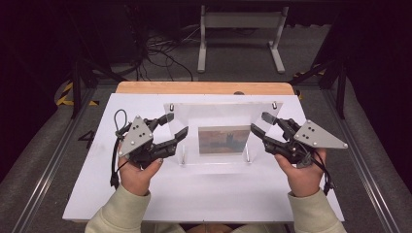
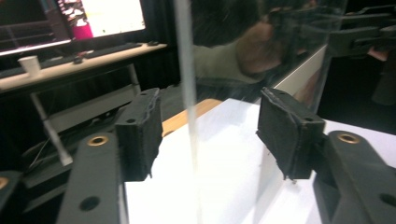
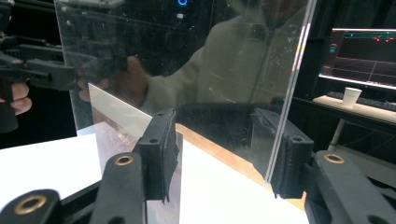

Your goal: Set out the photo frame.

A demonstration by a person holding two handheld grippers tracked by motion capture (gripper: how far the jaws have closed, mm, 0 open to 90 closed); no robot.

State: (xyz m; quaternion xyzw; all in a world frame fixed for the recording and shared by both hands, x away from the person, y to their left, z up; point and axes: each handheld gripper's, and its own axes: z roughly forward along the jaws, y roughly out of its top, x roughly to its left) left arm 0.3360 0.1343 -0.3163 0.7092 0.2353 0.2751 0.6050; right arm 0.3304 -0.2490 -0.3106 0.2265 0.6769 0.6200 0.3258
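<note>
A clear acrylic panel (image 1: 223, 121) stands upright on the white board (image 1: 209, 194), with a brownish picture (image 1: 224, 140) low in its middle. My left gripper (image 1: 176, 124) is open at the panel's left edge and my right gripper (image 1: 260, 123) is open at its right edge. In the left gripper view the panel's edge (image 2: 187, 93) runs down between the two pads (image 2: 140, 135) without touching either; the gripper (image 2: 210, 135) is open. The right gripper view has the panel (image 3: 187, 70) between the jaws of the open gripper (image 3: 224, 154), its edge (image 3: 294, 70) close to the right-hand pad. The picture (image 3: 116, 126) shows behind.
A wooden table edge (image 1: 204, 87) runs behind the board. Beyond it, a white metal stand (image 1: 240, 39) and cables lie on the floor. A desk with a monitor and a paper cup (image 2: 31, 65) stands off to the side. Dark rails flank the table.
</note>
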